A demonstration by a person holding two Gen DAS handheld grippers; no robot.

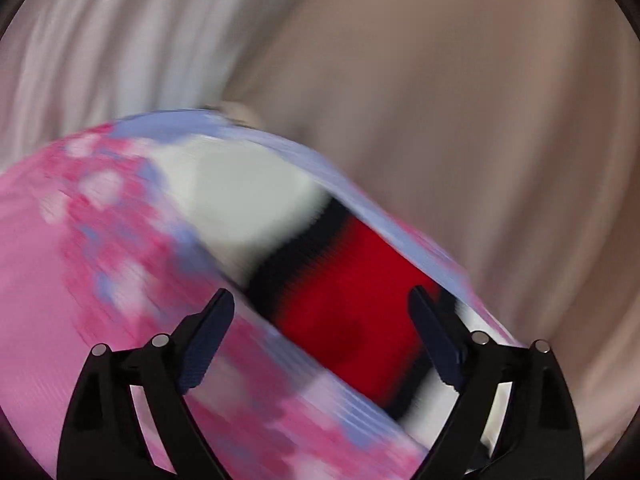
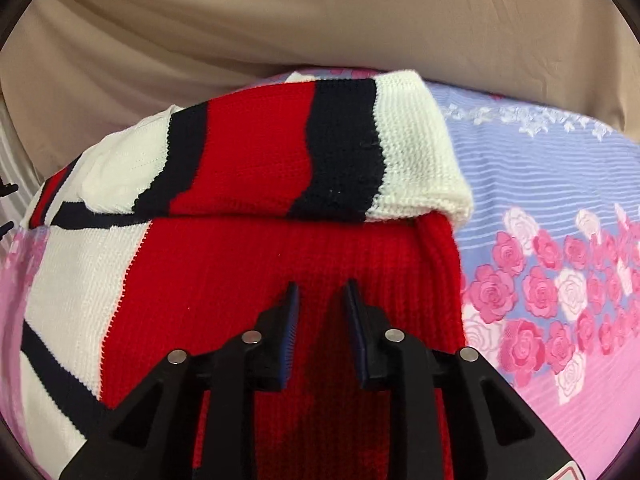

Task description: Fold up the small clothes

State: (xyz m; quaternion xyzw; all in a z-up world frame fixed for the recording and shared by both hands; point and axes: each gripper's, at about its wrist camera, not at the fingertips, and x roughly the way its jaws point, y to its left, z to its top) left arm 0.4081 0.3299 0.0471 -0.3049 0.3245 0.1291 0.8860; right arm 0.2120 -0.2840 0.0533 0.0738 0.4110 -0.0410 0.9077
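Note:
A knitted sweater (image 2: 256, 256) in red, white and navy lies on a floral sheet (image 2: 560, 280). One part is folded over its far side, a sleeve with a white end (image 2: 416, 148). My right gripper (image 2: 318, 300) hovers low over the red ribbed hem; its jaws stand a little apart with nothing between them. The left wrist view is badly motion-blurred. There my left gripper (image 1: 320, 300) is wide open and empty above the sweater (image 1: 344, 304), whose red, navy and white bands show between the fingers.
The pink and lilac rose-print sheet (image 1: 60, 280) covers the work surface. Beige cloth (image 2: 280, 20) hangs behind it. White pleated fabric (image 1: 100, 40) shows blurred at the upper left of the left wrist view.

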